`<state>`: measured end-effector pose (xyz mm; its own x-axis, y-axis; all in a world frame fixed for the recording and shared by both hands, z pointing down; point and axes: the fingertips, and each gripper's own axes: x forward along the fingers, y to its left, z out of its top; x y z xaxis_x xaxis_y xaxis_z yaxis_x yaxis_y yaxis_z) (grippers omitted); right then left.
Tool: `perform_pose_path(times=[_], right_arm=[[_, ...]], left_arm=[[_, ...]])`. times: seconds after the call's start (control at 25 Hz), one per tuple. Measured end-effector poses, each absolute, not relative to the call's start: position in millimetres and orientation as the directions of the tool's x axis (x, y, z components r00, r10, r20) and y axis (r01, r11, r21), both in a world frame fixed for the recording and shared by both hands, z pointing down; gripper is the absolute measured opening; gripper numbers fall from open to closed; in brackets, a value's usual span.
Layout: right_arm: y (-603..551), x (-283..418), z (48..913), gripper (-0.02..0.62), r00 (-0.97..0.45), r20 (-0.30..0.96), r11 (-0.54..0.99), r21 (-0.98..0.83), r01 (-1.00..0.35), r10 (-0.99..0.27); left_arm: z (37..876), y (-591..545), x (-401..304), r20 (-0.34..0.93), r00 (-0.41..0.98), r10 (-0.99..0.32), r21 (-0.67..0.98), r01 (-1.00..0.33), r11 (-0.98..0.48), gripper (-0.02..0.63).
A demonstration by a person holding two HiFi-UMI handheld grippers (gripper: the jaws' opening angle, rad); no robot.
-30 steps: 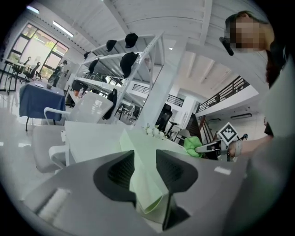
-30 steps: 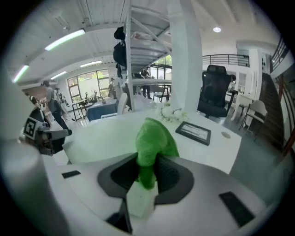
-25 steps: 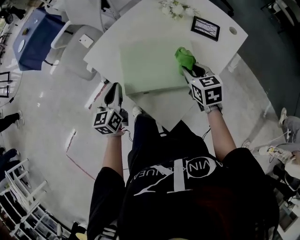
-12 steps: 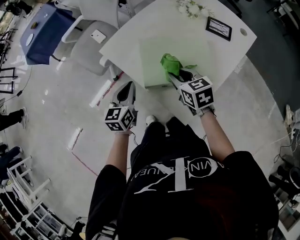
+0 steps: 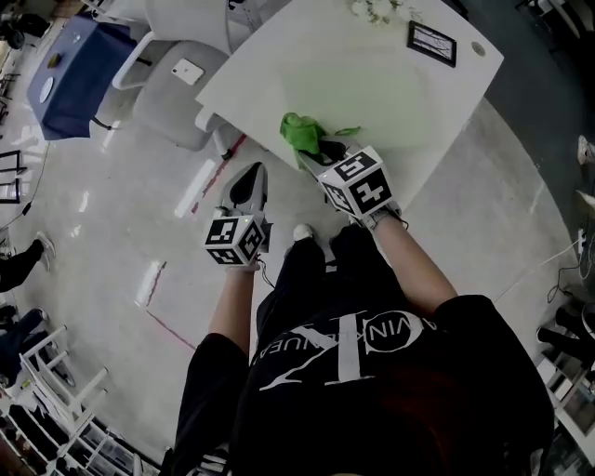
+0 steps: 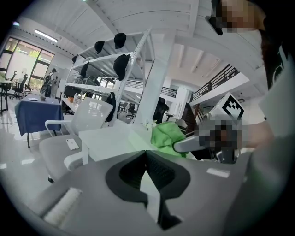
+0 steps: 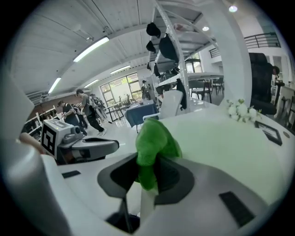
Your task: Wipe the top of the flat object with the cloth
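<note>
Our right gripper (image 5: pixel 314 153) is clamped on the green cloth (image 5: pixel 299 130). The cloth sits at the near edge of the table (image 5: pixel 279 65), by what looks like the near left corner of the pale green board (image 5: pixel 381 93). Our left gripper (image 5: pixel 247 177) hangs off the table, jaws together on nothing. We judge this the near end of a wiping stroke. Next we should press the cloth flat and sweep it across the board's unwiped part.

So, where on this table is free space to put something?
Bare: the table between the green cloth and the picture frame, and its left corner by the chair. Crowded: the far edge with flowers and frame; the near edge, where the right hand-held gripper holds the cloth.
</note>
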<state>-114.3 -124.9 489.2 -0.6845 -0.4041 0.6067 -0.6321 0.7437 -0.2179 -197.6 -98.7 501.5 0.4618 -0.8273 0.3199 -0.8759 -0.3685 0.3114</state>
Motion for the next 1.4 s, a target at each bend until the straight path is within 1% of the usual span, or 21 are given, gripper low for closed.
perform_pose_path(times=[0.2,0.32,0.44,0.68,1.12,1.4], right_arm=[[-120.2,-122.6,503.7,0.103,-0.659,0.650,0.757,-0.192,-0.624,-0.378],[-121.7,-120.2,504.6,0.103,-0.664,0.646,0.753,-0.204,-0.626,-0.377],[-125.8,-109.0,500.5,0.103,-0.661,0.637,0.744,-0.200,-0.638,-0.396],[-132.2,-75.8,504.6,0.103,-0.622,0.663,0.721,-0.176,-0.670,-0.416],[-148.8,15.6,508.7,0.103,-0.549,0.686,0.646,-0.149,-0.749,-0.478],[-161.6,90.8,510.2,0.103,-0.452,0.709,0.551,-0.108,-0.828,-0.541]], left_arm=[[502.3,-99.8,-204.2,0.323,0.456,-0.830,0.318,-0.878,-0.358,0.011],[501.7,-102.5,-200.5,0.320,0.460,-0.828,0.320,-0.875,-0.363,0.011],[502.2,-106.2,-190.0,0.318,0.473,-0.822,0.320,-0.869,-0.376,0.011],[506.1,-114.8,-163.1,0.331,0.505,-0.797,0.312,-0.856,-0.413,0.011],[519.8,-133.6,-130.7,0.387,0.492,-0.780,0.239,-0.870,-0.431,0.011],[524.2,-135.5,-128.3,0.408,0.479,-0.777,0.235,-0.878,-0.417,0.011]])
